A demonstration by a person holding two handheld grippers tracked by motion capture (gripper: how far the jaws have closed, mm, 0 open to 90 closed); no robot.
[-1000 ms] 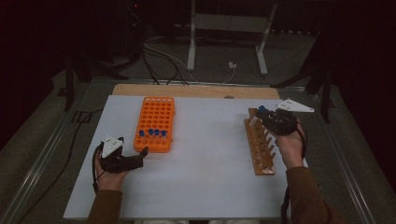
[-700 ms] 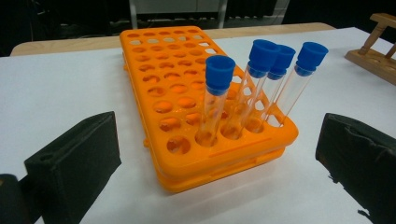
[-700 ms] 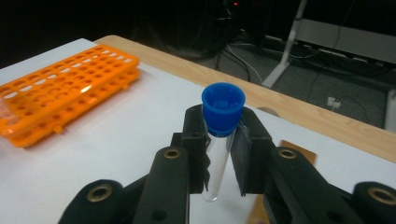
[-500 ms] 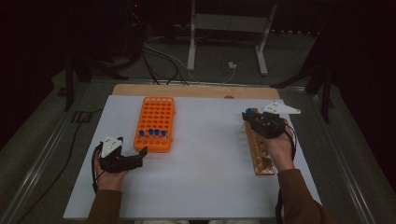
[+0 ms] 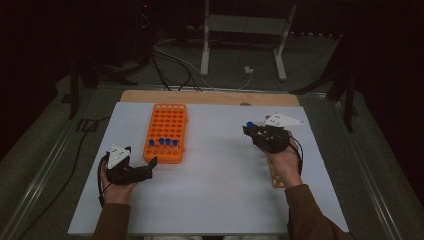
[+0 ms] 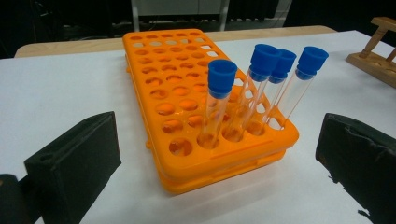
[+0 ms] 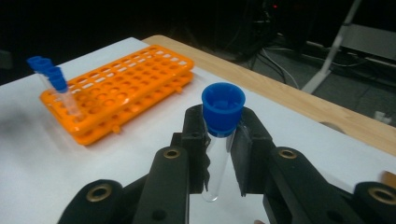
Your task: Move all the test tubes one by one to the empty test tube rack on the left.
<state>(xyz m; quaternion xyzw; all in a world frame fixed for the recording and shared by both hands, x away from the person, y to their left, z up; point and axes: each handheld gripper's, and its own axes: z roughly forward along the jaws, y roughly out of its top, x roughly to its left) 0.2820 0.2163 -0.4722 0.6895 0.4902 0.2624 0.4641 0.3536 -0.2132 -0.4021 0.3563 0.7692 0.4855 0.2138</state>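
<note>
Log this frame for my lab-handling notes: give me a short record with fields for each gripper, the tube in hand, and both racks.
right gripper: shut on a blue-capped test tube, held upright above the table
left gripper: open, holding nothing, beside the near end of the orange rack
orange rack: four blue-capped tubes in its near rows
wooden rack: under the right hand, mostly hidden
table: white top

- I can read no text, label, brand or number anywhere in my views.
- The orange rack (image 6: 187, 93) may carry moulded marks, but the picture is too soft for me to tell.
</note>
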